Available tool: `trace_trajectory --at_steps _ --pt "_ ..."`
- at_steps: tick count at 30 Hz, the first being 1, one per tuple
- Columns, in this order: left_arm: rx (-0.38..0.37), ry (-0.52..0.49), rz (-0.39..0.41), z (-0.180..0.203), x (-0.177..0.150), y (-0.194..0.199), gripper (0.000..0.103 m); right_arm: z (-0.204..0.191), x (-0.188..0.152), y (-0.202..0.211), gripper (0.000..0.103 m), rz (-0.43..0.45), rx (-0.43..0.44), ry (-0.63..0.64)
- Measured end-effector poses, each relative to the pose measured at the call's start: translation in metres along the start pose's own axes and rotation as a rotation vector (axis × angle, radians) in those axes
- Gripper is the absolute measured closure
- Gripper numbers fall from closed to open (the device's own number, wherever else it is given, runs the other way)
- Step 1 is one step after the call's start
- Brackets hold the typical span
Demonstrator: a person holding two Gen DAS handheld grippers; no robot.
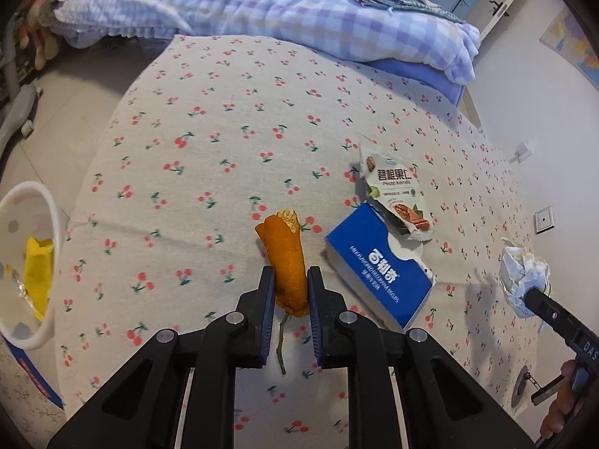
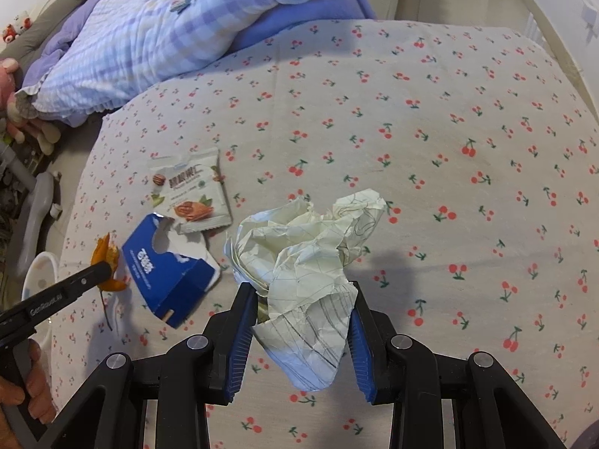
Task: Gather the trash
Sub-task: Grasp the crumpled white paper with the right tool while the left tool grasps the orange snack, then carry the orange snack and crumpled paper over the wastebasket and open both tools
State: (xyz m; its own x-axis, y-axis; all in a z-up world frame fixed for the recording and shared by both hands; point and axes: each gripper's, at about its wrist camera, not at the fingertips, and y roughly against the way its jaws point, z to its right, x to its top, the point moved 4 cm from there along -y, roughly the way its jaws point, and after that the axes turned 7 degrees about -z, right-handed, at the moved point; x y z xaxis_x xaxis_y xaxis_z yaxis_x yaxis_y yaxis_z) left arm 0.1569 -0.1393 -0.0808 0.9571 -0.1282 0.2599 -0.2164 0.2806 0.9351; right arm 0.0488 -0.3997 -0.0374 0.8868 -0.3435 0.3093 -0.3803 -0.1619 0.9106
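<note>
My left gripper is shut on an orange peel with a thin stem, just above the cherry-print bed sheet; the peel also shows in the right wrist view. My right gripper is shut on a crumpled paper ball, which also shows in the left wrist view. A torn blue carton and a white pecan snack wrapper lie on the sheet between the two grippers. A white trash bin with yellow trash inside stands at the bed's left edge.
A checked purple-and-white quilt is bunched at the head of the bed. Plush toys and a grey chair base are on the floor to the left. A white wall runs along the bed's right side.
</note>
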Motion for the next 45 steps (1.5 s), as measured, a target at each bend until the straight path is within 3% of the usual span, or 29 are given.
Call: trace_trajectory --at_steps 7,19,30,38,39,41,42,43,45 --pt "0.033 0.05 0.066 -0.049 -0.004 0.035 0.085 -0.031 0.004 -0.003 0.062 0.006 0.014 0.052" --pt "0.114 0.126 0.136 -0.131 -0.014 0.072 0.085 -0.12 0.006 -0.024 0.062 0.001 0.055 0.194" --pt "0.152 0.182 0.144 -0.202 -0.024 0.086 0.085 -0.199 0.001 -0.056 0.062 -0.024 0.083 0.296" --pt "0.129 0.251 0.126 -0.245 -0.026 0.09 0.083 -0.248 -0.008 -0.075 0.062 -0.034 0.105 0.368" --pt "0.137 0.256 0.106 -0.248 -0.026 0.088 0.08 -0.253 -0.009 -0.078 0.062 -0.037 0.11 0.375" --pt "0.154 0.266 0.076 -0.253 -0.027 0.085 0.054 -0.263 -0.01 -0.081 0.062 -0.041 0.118 0.388" --pt "0.165 0.279 0.084 -0.257 -0.029 0.087 0.028 -0.268 -0.011 -0.083 0.062 -0.04 0.121 0.394" --pt "0.185 0.292 0.099 -0.261 -0.03 0.091 0.014 -0.272 -0.012 -0.084 0.062 -0.04 0.124 0.399" --pt "0.223 0.298 0.128 -0.267 -0.031 0.099 0.013 -0.281 -0.012 -0.088 0.062 -0.042 0.126 0.409"
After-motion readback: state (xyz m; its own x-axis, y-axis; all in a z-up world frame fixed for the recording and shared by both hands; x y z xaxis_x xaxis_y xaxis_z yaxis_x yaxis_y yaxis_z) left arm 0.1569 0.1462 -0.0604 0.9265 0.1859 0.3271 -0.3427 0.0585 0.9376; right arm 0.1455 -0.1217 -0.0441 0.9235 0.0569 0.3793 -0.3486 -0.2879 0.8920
